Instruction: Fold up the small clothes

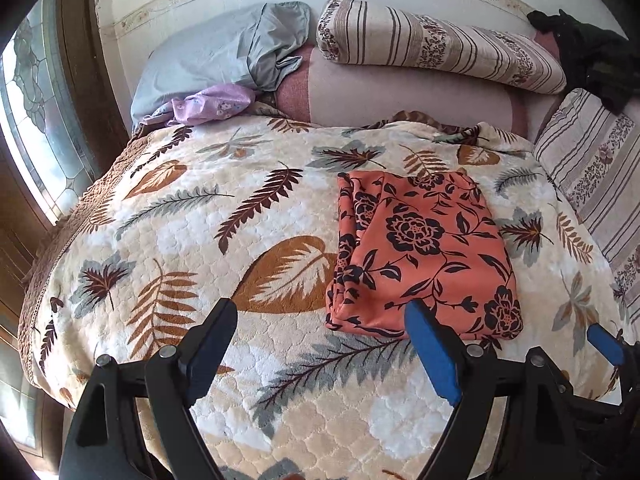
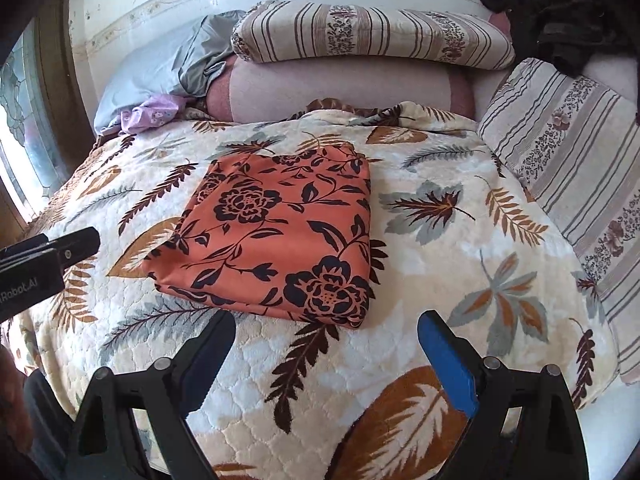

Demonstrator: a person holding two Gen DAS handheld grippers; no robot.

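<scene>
The orange floral garment lies folded into a neat, thin rectangle on the plush leaf-print bedspread, in front of the striped pillow. The folding looks finished. Both the left gripper and right gripper hover near it, jaws spread, empty. Next comes another crumpled piece, perhaps the lilac cloth.

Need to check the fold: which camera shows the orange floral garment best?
Right wrist view: the folded orange floral garment lies whole and unobstructed, ahead of the open right claw. Left wrist view shows it off to the right, its near edge partly hidden behind a claw finger.
</scene>
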